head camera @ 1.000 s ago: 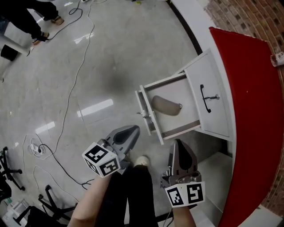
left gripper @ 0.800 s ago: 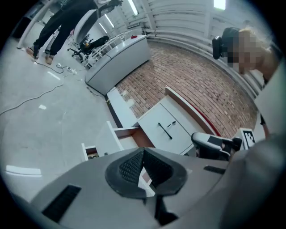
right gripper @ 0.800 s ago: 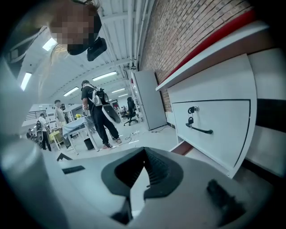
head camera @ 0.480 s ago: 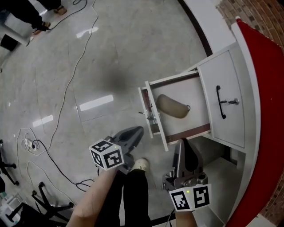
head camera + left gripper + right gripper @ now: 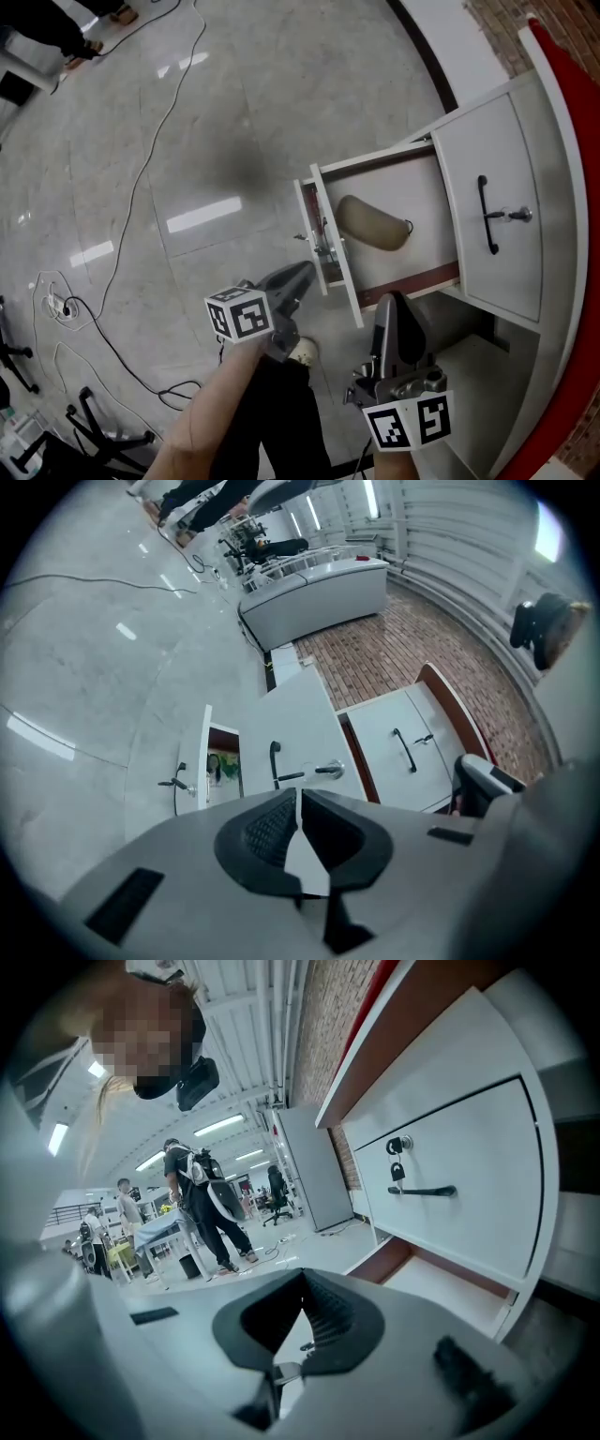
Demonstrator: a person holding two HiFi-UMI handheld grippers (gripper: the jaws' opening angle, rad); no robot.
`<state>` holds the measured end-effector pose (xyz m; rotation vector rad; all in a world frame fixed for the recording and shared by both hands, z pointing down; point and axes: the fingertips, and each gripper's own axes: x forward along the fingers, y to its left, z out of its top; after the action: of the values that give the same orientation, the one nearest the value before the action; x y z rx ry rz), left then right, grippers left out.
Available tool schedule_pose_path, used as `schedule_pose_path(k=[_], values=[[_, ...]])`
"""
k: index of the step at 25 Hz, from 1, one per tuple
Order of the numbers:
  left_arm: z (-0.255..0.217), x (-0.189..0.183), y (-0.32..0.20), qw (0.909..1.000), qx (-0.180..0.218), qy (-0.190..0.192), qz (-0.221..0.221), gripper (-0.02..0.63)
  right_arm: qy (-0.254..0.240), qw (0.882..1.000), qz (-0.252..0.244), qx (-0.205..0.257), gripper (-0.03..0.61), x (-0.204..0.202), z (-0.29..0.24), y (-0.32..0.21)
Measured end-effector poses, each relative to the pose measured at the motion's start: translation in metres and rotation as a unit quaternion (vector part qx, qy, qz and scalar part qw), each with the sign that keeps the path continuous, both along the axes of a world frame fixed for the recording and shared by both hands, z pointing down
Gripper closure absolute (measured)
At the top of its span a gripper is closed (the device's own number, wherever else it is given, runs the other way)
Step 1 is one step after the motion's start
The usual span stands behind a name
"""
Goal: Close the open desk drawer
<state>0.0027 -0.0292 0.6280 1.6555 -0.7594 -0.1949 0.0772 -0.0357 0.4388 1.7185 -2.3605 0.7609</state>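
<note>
The white desk drawer [image 5: 398, 192] stands pulled out, its front panel [image 5: 336, 246] with a small handle [image 5: 315, 242] facing me. A beige object [image 5: 373, 223] lies inside. My left gripper [image 5: 305, 271] is shut and empty, its tip just short of the front panel's lower end, apart from it. The left gripper view shows its shut jaws [image 5: 298, 797] below the panel [image 5: 199, 761]. My right gripper [image 5: 391, 300] is shut on nothing, beside the drawer's near side wall. In the right gripper view, its jaws [image 5: 302, 1281] point at the drawer's red-brown inner edge [image 5: 398, 1258].
The shut drawer front [image 5: 492, 220] beside the open one carries a black handle [image 5: 487, 228] and a key [image 5: 517, 216]. The red desk top [image 5: 574, 178] runs along the right. Cables [image 5: 141, 187] trail over the shiny floor. My shoe [image 5: 302, 350] is below the left gripper. People [image 5: 202, 1204] stand far off.
Both grippers have sunk. The left one has rolled and come closer to the drawer's front panel; the right one has moved up beside the drawer's side. Both jaws stay shut.
</note>
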Motion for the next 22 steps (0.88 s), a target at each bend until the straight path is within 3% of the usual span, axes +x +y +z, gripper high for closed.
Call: schedule_pose_path(k=[5,8,13,20,22], values=[[0.022,0.017,0.000,0.9989,0.017,-0.002,0.045,0.604,-0.004,1.000,-0.005,0.014,0.572,-0.004,0.007,-0.005],[0.029,0.024,-0.006,0.9988,0.019,0.010,0.043,0.600,-0.004,1.000,-0.009,0.015,0.572,-0.003,0.016,-0.005],[0.044,0.033,-0.014,0.9990,0.009,0.022,0.039,0.509,-0.002,1.000,-0.009,0.012,0.572,0.003,0.026,-0.005],[0.043,0.048,-0.018,0.9910,0.013,0.121,0.056,0.485,0.002,1.000,-0.004,0.010,0.572,0.013,0.038,-0.005],[0.035,0.052,-0.019,0.9882,0.024,0.138,0.062,0.532,0.003,1.000,-0.003,0.006,0.572,0.015,0.039,-0.002]])
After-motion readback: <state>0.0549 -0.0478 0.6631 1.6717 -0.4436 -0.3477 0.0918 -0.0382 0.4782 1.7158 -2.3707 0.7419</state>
